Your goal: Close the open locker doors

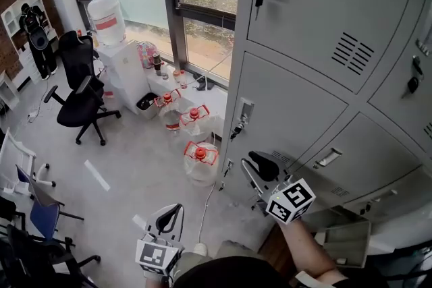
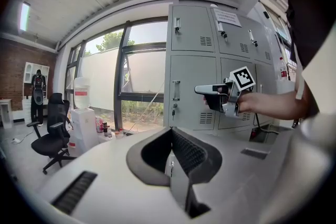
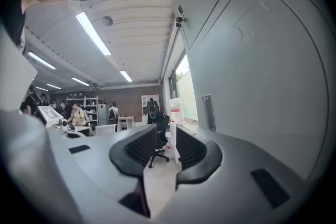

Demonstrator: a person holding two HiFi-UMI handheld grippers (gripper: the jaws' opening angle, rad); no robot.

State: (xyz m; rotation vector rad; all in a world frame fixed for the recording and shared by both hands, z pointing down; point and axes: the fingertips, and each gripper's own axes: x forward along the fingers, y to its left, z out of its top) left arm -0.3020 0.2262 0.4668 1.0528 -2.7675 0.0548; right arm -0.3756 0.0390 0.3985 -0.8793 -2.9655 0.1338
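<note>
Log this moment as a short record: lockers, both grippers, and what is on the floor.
lockers: grey bank; every door in view looks shut
right gripper: open, nothing between the jaws, held level beside a lower door
left gripper: shut, empty, held low and away from the lockers
floor: red-capped jugs near the lockers' corner; black chair farther off
</note>
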